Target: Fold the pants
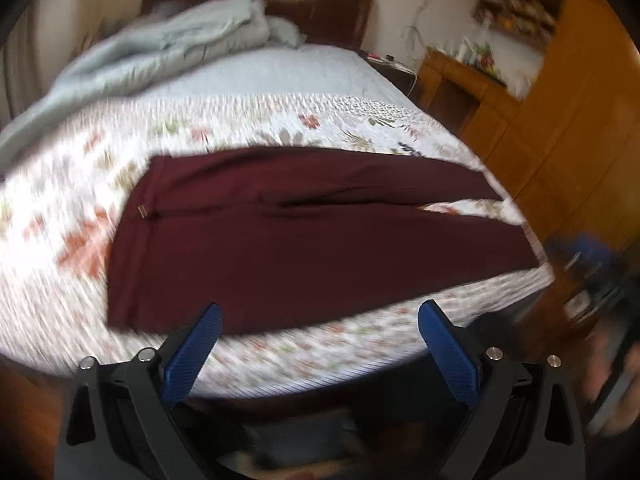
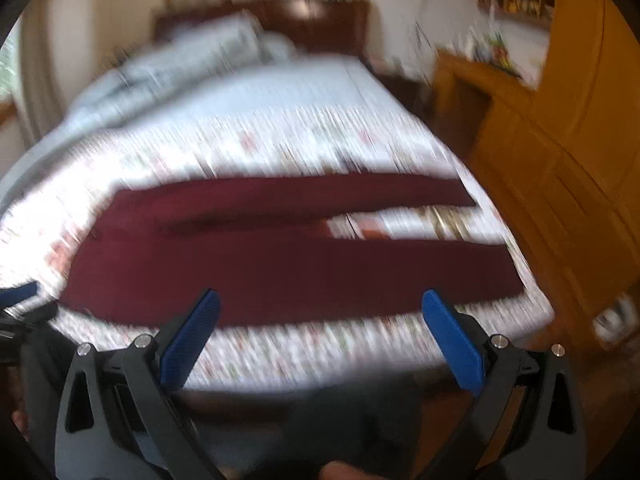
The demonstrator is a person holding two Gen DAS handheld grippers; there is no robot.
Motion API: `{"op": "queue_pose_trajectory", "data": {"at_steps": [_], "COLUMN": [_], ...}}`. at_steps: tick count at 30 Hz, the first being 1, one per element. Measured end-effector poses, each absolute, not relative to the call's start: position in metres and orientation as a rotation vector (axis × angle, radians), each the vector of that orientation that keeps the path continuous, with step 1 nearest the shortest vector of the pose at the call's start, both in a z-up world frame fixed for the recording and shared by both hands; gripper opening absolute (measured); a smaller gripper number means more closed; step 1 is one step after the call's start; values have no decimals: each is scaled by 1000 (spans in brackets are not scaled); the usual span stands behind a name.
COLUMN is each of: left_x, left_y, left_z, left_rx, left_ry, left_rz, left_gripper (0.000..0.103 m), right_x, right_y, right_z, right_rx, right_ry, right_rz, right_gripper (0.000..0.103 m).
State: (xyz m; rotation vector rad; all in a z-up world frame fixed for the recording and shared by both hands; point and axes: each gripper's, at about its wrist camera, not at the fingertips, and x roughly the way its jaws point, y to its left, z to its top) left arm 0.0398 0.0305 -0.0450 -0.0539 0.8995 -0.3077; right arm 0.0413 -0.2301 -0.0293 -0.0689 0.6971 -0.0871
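Maroon trousers (image 1: 304, 236) lie flat along the near edge of the floral bedspread (image 1: 240, 120), legs parted. My left gripper (image 1: 320, 314) and right gripper (image 2: 320, 300) hover empty, jaws wide apart. Through the blur the cloth looks soft and limp; I'd pinch waistband and hem.

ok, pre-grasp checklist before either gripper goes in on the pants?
1. Left gripper open, nothing held: ok.
2. Right gripper open, nothing held: ok.
3. Pants spread flat on the floral quilt, legs apart: ok.
4. Waistband in view at the left end: ok.
5. Near pant leg hem on the bed, not hanging off: ok.
6. Sharp view for aiming: not ok, both views motion-blurred.
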Motion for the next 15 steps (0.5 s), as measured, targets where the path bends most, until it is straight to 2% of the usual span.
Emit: {"op": "queue_pose_trajectory", "data": {"at_steps": [1,2,4,9,15], "left_x": [47,57,73,128,240], "left_y": [35,43,64,147,234], "left_z": [-51,-58,-67,-64,-89], "left_rx": [-20,5,-23,-70,-234], "left_ry": [928,968,1017,1005,1063], "left_rz": [-330,-333,-327,-220,-226], "left_gripper": [99,99,99,99,99], "right_x": [45,55,81,85,128], "right_y": [-235,-238,-244,-248,-255], "right_z": [-36,-47,-81,-92,-124], "right_rx": [-60,-67,-106,-122,41], "right_ry": [652,698,906,842,1005], "right_rz": [-2,34,-27,-22,157], "right_gripper": [101,100,100,100,100]}}
